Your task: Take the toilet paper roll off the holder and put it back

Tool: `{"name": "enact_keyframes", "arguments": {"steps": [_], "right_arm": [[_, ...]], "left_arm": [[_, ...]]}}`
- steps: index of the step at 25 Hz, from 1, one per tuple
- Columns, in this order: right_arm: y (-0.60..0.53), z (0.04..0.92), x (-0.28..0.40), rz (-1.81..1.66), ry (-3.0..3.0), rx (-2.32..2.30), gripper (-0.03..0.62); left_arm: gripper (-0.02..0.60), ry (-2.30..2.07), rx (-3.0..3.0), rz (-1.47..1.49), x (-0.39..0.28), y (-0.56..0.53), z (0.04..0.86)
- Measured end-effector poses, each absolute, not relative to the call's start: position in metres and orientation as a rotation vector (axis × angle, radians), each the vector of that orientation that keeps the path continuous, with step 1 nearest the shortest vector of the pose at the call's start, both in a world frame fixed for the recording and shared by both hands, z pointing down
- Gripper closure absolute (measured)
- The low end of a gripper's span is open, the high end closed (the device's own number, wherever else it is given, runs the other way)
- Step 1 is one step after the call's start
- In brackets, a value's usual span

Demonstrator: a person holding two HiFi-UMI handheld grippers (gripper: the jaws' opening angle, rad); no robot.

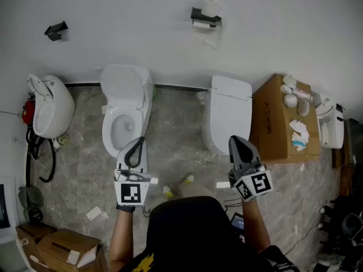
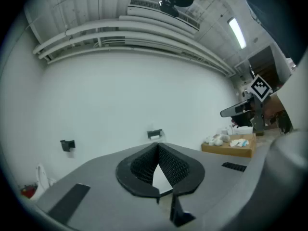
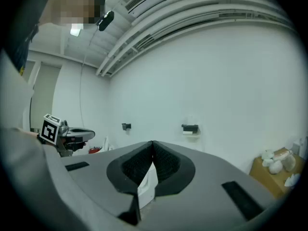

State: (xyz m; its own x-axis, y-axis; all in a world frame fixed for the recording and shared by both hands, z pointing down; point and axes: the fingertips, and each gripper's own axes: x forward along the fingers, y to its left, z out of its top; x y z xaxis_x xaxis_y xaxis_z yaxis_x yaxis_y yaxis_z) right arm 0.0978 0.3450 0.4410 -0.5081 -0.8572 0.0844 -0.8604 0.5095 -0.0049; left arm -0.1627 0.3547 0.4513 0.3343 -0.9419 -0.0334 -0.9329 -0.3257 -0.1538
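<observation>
1. Roll (image 1: 211, 5) sits on top of the black holder (image 1: 204, 17), high on the white wall (image 1: 142, 27). More white paper shows under the holder's bar, with a tail hanging down.
2. Left gripper (image 1: 135, 145): jaws pressed together, nothing between them. It is held low in front of the open toilet (image 1: 122, 115). In the head view the roll lies at 1 o'clock from it, well apart.
3. Right gripper (image 1: 241, 145): jaws pressed together, also empty. It is held in front of the closed toilet (image 1: 229, 112). The roll lies at 11 o'clock from it, well apart.
4. Left gripper view: the holder shows small on the wall at 12 o'clock, just above the jaw tips.
5. Right gripper view: the holder shows at 1 o'clock from the tips.
6. Box (image 1: 275, 123) stands at 3 o'clock of the closed toilet, touching or just beside it.
</observation>
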Motion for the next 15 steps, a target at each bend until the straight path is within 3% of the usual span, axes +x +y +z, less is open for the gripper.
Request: {"name": "enact_keyframes", "arguments": {"steps": [7, 15], "right_arm": [[0.365, 0.443, 0.019, 0.051, -2.725, 1.409, 0.595], [0.376, 0.433, 0.011, -0.012, -2.685, 1.543, 0.592]], "left_arm": [[0.565, 1.944, -2.411, -0.229, -0.267, 0.438, 0.494], [0.565, 1.936, -2.382, -0.189, -0.308, 0.441, 0.488]]}}
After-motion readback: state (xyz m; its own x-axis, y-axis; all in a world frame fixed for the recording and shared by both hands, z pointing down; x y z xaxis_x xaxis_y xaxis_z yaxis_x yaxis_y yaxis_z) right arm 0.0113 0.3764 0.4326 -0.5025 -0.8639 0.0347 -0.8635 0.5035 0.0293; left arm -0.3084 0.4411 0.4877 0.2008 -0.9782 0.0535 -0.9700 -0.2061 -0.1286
